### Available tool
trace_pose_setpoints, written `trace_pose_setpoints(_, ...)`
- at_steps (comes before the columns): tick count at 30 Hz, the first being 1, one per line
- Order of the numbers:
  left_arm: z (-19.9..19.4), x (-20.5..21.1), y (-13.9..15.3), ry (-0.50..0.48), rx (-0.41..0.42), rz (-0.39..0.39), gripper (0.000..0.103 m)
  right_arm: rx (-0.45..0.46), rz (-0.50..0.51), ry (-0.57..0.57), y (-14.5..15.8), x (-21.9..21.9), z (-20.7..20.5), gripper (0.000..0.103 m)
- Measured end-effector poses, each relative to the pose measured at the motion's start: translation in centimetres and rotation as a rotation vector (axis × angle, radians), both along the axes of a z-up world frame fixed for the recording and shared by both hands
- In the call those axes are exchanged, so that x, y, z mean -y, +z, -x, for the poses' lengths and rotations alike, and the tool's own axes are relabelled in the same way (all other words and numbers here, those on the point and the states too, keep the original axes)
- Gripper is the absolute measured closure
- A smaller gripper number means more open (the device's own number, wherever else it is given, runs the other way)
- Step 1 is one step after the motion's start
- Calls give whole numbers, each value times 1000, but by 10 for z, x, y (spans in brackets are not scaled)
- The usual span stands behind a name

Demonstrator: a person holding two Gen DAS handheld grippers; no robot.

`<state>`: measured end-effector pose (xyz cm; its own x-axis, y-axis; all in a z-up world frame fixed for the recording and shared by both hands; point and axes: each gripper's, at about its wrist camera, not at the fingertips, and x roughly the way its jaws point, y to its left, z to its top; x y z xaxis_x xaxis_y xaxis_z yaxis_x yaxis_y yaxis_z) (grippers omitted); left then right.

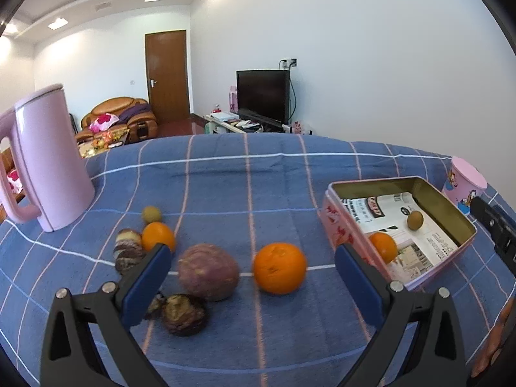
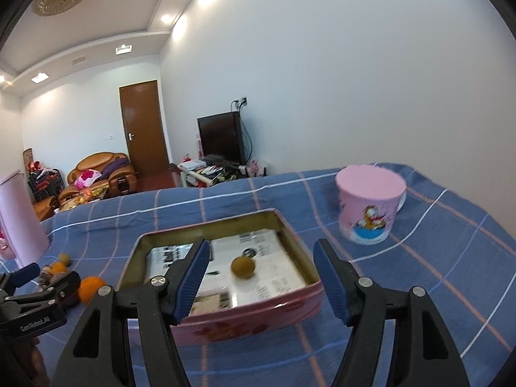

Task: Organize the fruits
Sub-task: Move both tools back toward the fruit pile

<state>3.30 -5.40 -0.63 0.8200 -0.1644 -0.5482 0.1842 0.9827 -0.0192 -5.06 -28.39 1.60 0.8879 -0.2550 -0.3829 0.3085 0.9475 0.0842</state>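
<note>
Left gripper [image 1: 253, 271]: jaws wide apart, nothing clamped, hovering low over blue checked tablecloth [image 1: 245, 180]. Between its fingers, lying on the cloth: purple round fruit [image 1: 208, 271] and big orange [image 1: 279, 267], side by side, not touching. Just left of the left finger: smaller orange [image 1: 158, 236], small yellow-green fruit [image 1: 151, 214] behind it, dark shrivelled fruit [image 1: 129, 251] alongside. Another dark shrivelled fruit [image 1: 183, 314] nearer the camera, touching the purple one's front edge.

Right gripper [image 2: 261, 274]: jaws apart too, empty, poised above near rim of pink tin box [image 2: 245, 319]. Box open, lined with printed paper [image 2: 277, 277]. Inside: one small brown round fruit [image 2: 243, 267], near middle; left view adds an orange [image 1: 383, 246] against the near wall.

Further out: pink cartoon cup [image 2: 369, 204] right of box, well apart. Pink kettle [image 1: 48, 161] far left of table. Beyond: TV [image 1: 262, 96], sofa [image 1: 119, 119], brown door [image 1: 166, 74].
</note>
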Motion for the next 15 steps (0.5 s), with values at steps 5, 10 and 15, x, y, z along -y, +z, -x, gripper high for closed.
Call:
trace_pose_setpoints(5, 0, -18, -1, 13, -7, 1, 0, 0, 7, 28, -1, -23, -1, 35)
trace_pose_setpoints(10, -7, -42, -2, 18, -23, 4, 0, -19, -4, 61, -4, -48, -7, 35)
trace_pose_setpoints(15, -16, -83, -3, 75, -38, 28, 0, -43, -16, 114, -5, -73, -15, 35)
